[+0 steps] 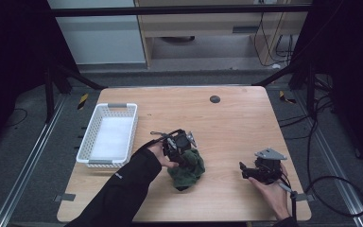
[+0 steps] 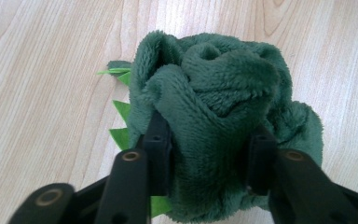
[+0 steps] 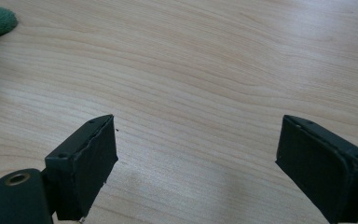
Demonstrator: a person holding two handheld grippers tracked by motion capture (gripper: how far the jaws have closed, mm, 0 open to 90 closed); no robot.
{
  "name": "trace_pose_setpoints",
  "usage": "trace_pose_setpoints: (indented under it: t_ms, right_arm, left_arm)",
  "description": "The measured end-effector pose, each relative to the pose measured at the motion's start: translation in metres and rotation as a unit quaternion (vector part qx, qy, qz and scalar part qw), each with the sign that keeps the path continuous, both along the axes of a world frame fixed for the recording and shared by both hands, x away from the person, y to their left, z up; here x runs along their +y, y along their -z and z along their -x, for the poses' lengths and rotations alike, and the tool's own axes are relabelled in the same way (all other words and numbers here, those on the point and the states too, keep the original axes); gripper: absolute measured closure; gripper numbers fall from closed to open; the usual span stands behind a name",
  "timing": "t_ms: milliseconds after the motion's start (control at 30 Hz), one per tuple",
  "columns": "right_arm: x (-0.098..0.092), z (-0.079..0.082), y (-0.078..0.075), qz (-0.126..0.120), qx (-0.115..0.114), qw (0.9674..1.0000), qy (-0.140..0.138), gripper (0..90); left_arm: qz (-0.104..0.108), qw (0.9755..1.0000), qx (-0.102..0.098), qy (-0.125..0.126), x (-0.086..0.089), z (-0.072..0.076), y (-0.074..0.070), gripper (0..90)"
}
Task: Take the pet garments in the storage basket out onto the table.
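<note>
Two hand-held grippers low over the near half of the desk (image 1: 236, 123). Left hand-held gripper (image 2: 208, 140): clamped on the green plush toy (image 2: 214, 79), pads sunk into the pile on either side, folds bulging up between. Toy resting on the desk just left of the middle, bright green felt spikes (image 2: 120, 109) poking out along one flank; underside and shape of the whole hard to make out, crumpled and partly under the gripper in the high view. Right hand-held gripper (image 3: 196, 149): jaws wide apart over bare wood, nothing between, well clear of the toy, near the desk's right edge. No readable writing anywhere; small pale mark on the dark sleeve (image 1: 123, 189), too tiny to read. Further left, white slatted basket (image 1: 108, 106) close to the left edge. Plenty of bare wood beyond, up to a dark round disc (image 1: 214, 99) near the far edge.
</note>
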State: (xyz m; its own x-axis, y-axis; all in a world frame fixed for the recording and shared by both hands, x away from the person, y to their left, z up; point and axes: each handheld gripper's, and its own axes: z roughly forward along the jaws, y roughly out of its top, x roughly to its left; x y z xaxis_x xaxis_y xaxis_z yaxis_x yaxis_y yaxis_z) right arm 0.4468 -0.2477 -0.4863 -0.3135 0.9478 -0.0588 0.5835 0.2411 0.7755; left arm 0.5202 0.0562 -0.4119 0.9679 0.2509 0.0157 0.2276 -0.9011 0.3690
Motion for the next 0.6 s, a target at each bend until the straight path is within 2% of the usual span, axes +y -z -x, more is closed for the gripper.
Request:
trace_pose_setpoints:
  t_ms: [133,367,600]
  right_arm:
    - [-0.001,0.000,0.000,0.001,-0.001,1.0000,0.001,11.9]
    - [-0.001,0.000,0.000,0.001,-0.001,1.0000,0.001,11.7]
    - [-0.001,0.000,0.000,0.000,0.001,1.0000,0.004,11.4]
  left_arm:
    - [0.005,1.0000,-0.002,-0.002,0.002,0.002,-0.004,53.6]
    - [0.028,0.9994,-0.016,-0.015,0.011,0.004,-0.016,42.4]
    - [0.072,0.9966,-0.022,-0.032,0.029,0.007,-0.034,33.9]
